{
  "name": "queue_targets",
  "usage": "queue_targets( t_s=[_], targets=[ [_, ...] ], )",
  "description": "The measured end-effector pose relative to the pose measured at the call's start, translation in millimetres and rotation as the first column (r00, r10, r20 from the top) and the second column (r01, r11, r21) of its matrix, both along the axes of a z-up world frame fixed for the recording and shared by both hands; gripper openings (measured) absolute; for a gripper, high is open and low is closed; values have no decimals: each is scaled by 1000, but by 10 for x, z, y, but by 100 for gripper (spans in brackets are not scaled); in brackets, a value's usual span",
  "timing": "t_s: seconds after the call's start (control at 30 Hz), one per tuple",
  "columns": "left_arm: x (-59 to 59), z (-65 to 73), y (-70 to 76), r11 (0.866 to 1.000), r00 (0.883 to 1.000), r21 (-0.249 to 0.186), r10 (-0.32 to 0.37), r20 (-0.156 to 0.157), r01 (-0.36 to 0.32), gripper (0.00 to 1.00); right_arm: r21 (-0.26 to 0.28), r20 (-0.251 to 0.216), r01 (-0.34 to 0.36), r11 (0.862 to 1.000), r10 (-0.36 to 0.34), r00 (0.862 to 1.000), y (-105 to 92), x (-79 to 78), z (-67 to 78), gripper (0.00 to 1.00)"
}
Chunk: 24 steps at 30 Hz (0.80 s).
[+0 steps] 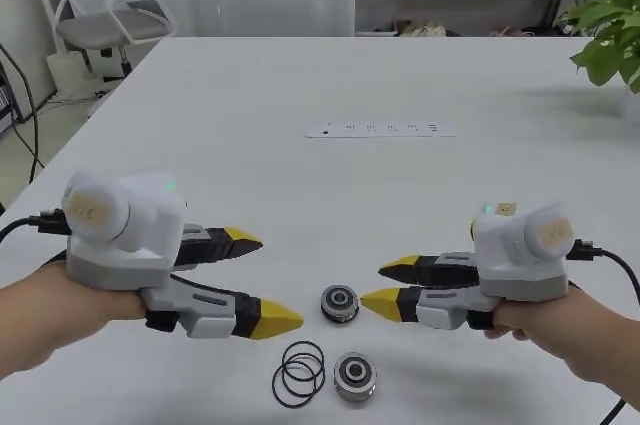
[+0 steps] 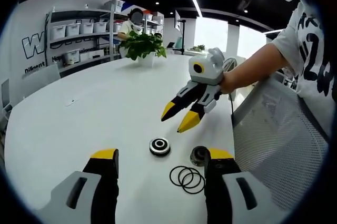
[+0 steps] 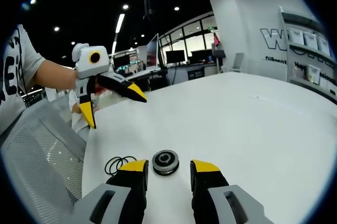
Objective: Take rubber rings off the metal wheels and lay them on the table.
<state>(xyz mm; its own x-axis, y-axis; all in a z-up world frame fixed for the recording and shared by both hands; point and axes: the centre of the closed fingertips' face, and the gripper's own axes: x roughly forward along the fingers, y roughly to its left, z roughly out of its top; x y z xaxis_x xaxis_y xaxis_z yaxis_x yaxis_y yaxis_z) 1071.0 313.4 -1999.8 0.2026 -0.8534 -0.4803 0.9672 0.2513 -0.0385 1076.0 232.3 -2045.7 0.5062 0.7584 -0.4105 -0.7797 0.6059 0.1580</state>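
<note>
Head view: a metal wheel (image 1: 340,303) lies between the wide-open left gripper (image 1: 275,278) and the slightly parted right gripper (image 1: 375,285), both empty; a second wheel (image 1: 354,375) and loose rubber rings (image 1: 300,373) lie nearer the person. Left gripper view: that wheel sits ahead, between the spread jaws. Right gripper view: it sits at the gap between the jaw tips.

Bright ceiling light, soft shadows, fisheye-warped edges.

Far wheel (image 1: 340,303): metal, dark-rimmed, flat on worktop (image 1: 400,195). Near wheel (image 1: 355,375): same, flat. Rubber rings (image 1: 300,373): thin, black, overlapping, flat, just beside near wheel.
</note>
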Motion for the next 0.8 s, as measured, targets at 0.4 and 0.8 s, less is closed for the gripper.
queue_targets(
  t_s=[0.4,0.8],
  targets=[
    [33,-115,-100,1000,1000,15,-13,-18,13,61,-30,-9,-19,999,19,1000,16,-2,-117,28],
    [62,-245,-185,999,999,33,-24,-37,25,56,-44,-21,-26,999,25,999,18,2,-210,26]
  ],
)
